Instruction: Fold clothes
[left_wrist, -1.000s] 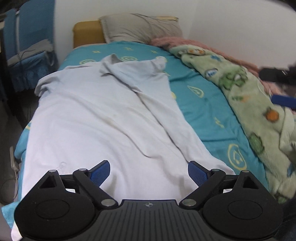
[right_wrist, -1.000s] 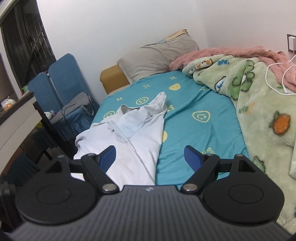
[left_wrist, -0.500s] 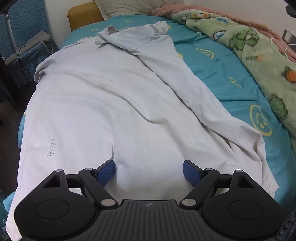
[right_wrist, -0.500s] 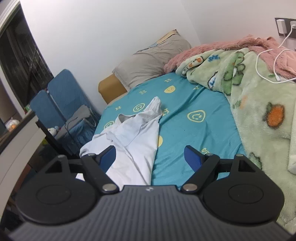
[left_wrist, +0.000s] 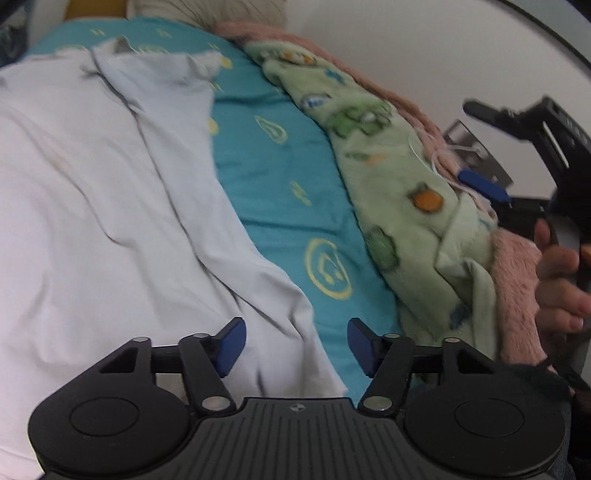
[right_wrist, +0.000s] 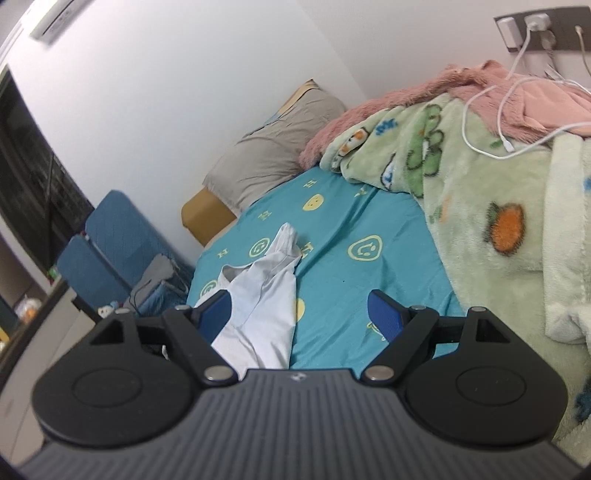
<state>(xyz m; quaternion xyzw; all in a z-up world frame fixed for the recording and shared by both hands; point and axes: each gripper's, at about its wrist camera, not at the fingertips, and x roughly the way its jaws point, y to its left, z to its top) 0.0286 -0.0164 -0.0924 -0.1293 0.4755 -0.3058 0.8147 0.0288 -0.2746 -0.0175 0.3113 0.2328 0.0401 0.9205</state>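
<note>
A white polo shirt (left_wrist: 103, 206) lies spread on the teal bed sheet (left_wrist: 280, 177), its right side folded over itself. My left gripper (left_wrist: 293, 345) is open and empty, low over the shirt's lower right hem corner. My right gripper (right_wrist: 301, 314) is open and empty, held high above the bed; the shirt (right_wrist: 262, 295) shows below it, its collar end toward the pillow. The right gripper and the hand holding it also show at the right edge of the left wrist view (left_wrist: 517, 155).
A green cartoon blanket (right_wrist: 480, 206) with a pink fleece (right_wrist: 388, 107) is piled along the bed's right side, with white charging cables (right_wrist: 495, 110) on it. A grey pillow (right_wrist: 273, 151) lies at the head. Blue chairs (right_wrist: 118, 236) stand left of the bed.
My left gripper has swung right and now sits over the shirt's lower right corner. My right gripper has risen and tilted; the view is blurred by motion.
</note>
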